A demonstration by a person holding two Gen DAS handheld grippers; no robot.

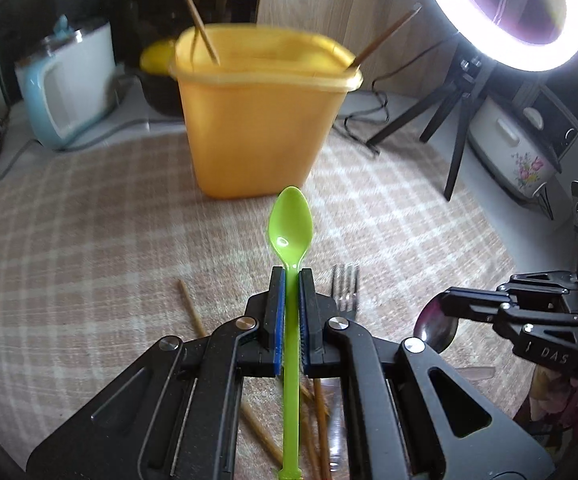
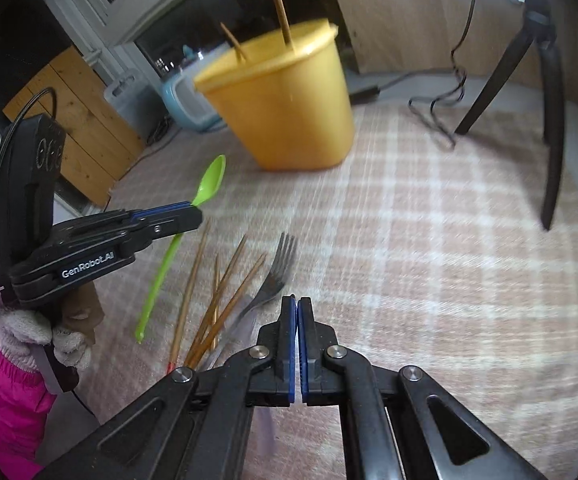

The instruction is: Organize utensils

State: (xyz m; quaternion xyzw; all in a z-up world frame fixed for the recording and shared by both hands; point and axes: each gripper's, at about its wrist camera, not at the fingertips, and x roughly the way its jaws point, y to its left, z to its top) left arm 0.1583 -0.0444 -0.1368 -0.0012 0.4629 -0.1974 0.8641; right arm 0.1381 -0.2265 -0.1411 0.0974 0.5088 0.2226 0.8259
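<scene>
My left gripper (image 1: 291,272) is shut on the handle of a green plastic spoon (image 1: 291,224), whose bowl points forward toward the yellow container (image 1: 265,120). Two chopsticks (image 1: 201,24) stand in that container. The right wrist view shows the left gripper (image 2: 197,212) holding the green spoon (image 2: 209,180) above the cloth. My right gripper (image 2: 297,300) is shut, with nothing visible between its pads. Beside it, several loose chopsticks (image 2: 217,300) and a metal fork (image 2: 277,276) lie on the cloth. A dark metal spoon (image 1: 435,328) lies under the right gripper (image 1: 447,296).
A checked cloth (image 1: 89,240) covers the table. A lit ring light (image 1: 521,12) on a tripod (image 2: 549,120) stands at the back right with a cable (image 1: 369,116). A white and blue kettle (image 1: 69,84) sits back left, a flowered cooker (image 1: 517,152) at the right.
</scene>
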